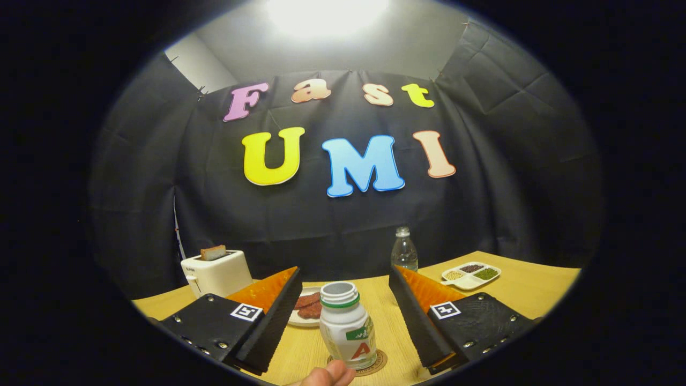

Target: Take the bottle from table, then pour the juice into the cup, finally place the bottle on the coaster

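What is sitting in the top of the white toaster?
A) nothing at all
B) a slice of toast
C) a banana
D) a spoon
B: a brown slice of toast pokes up out of the toaster, which stands beyond the open gripper, off to one side of the white bottle that stands between its fingers.

Bottle (347, 324) set on the coaster (375, 364), between the spread fingers of the gripper (343, 327).
A toaster (216, 272) is placed at the table's (525, 292) far left corner, a plate (304, 311) behind the bottle, a water bottle (404, 250) at the far edge, a divided tray (470, 275) toward the far right.
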`<state>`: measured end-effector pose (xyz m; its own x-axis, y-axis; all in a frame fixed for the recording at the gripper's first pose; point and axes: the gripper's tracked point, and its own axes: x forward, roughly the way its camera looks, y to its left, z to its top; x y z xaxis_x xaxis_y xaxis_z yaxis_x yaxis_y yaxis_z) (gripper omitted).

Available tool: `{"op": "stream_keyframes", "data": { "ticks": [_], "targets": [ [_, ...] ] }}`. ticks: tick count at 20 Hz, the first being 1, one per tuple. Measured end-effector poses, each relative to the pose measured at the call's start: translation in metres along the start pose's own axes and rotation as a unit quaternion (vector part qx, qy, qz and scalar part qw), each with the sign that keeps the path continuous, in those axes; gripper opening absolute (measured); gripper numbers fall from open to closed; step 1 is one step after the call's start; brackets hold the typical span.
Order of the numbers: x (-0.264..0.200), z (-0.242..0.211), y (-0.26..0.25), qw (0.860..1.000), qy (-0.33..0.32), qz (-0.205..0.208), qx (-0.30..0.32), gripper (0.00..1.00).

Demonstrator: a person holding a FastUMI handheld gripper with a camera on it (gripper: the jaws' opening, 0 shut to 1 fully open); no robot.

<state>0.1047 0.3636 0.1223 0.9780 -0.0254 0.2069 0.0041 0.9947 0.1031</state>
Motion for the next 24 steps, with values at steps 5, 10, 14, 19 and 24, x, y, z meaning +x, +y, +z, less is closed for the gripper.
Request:
{"op": "stream_keyframes", "data": {
  "ticks": [5,10,14,19,24],
  "targets": [
    [-0.018,0.053,-0.006,0.999,-0.039,-0.011,-0.001,0.98],
    [-0.035,0.075,-0.018,0.998,-0.055,-0.015,-0.001,0.98],
    [-0.049,0.083,-0.047,0.998,-0.051,-0.022,-0.011,0.98],
    [-0.062,0.099,-0.111,0.997,-0.069,-0.020,-0.040,0.98],
    [-0.068,0.089,-0.206,0.992,-0.075,-0.059,-0.087,0.98]
  ]
}}
